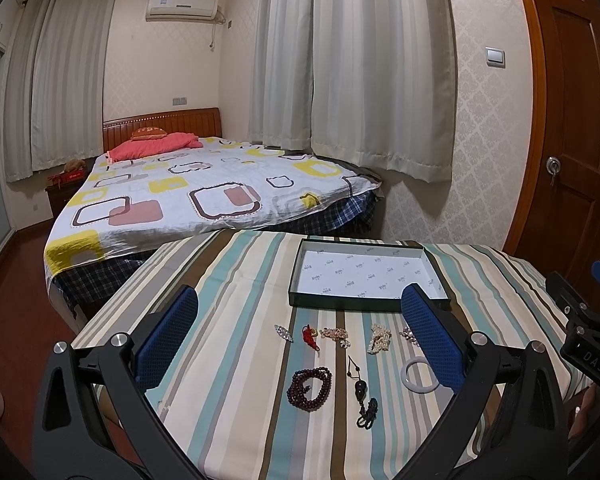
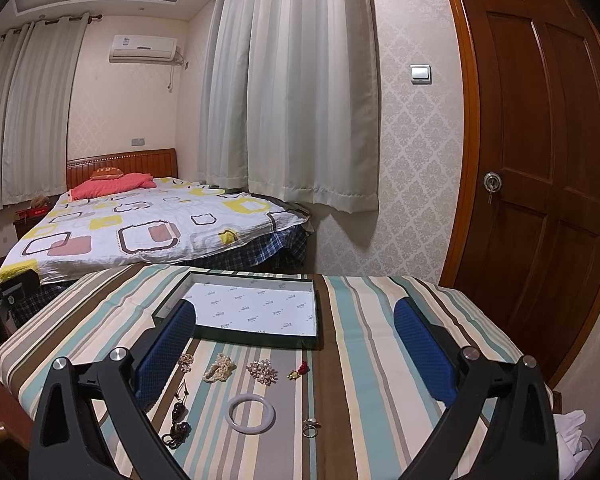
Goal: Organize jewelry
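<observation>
Holding both grippers with jaws spread wide and empty over the striped cloth (image 1: 236,280), we see, left to right, round dark-red beads (image 1: 310,388), a knobbly pearl cluster (image 1: 379,338), a smooth white bangle (image 2: 251,414); the shallow paper-lined tray (image 2: 256,340) lies just beyond.

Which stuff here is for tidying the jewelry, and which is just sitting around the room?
For the job: empty box, white bangle, dark red bead string, pearl bunch, sparkly brooch, ring.

Just there: bed, curtains, door, air conditioner.
</observation>
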`<state>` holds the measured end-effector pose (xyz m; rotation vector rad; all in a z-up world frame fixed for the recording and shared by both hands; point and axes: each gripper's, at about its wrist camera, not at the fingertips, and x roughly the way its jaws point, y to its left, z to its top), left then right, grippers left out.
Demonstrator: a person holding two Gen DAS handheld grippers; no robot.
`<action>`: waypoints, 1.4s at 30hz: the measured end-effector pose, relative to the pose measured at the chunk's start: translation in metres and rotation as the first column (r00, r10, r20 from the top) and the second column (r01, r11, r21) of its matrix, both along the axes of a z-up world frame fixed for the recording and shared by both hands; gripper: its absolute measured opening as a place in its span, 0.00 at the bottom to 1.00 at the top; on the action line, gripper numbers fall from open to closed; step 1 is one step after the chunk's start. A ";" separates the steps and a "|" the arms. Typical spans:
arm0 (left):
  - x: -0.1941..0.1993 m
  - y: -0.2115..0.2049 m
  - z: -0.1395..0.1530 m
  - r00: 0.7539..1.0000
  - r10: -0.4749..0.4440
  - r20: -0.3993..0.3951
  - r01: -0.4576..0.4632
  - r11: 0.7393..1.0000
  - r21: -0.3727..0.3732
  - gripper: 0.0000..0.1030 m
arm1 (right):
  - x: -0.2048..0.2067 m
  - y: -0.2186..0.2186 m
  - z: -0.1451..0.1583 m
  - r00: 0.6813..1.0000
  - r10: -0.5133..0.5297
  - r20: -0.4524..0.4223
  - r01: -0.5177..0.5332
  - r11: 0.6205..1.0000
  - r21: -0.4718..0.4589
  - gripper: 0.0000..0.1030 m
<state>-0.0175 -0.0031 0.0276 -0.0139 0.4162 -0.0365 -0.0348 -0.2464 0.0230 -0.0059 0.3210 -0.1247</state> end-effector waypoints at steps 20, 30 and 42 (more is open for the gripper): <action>0.000 0.000 -0.002 1.000 -0.001 -0.001 0.001 1.000 -0.001 0.96 | -0.001 0.002 -0.002 1.000 -0.001 0.002 0.001 1.000 -0.001 0.94; 0.000 -0.003 -0.013 1.000 -0.007 -0.005 0.007 1.000 -0.008 0.96 | 0.002 0.005 -0.007 1.000 0.001 0.002 -0.001 1.000 0.001 0.94; 0.043 0.006 -0.080 0.996 -0.008 -0.087 0.007 1.000 -0.008 0.96 | 0.023 -0.006 -0.067 0.998 0.004 -0.069 -0.003 1.000 0.014 0.94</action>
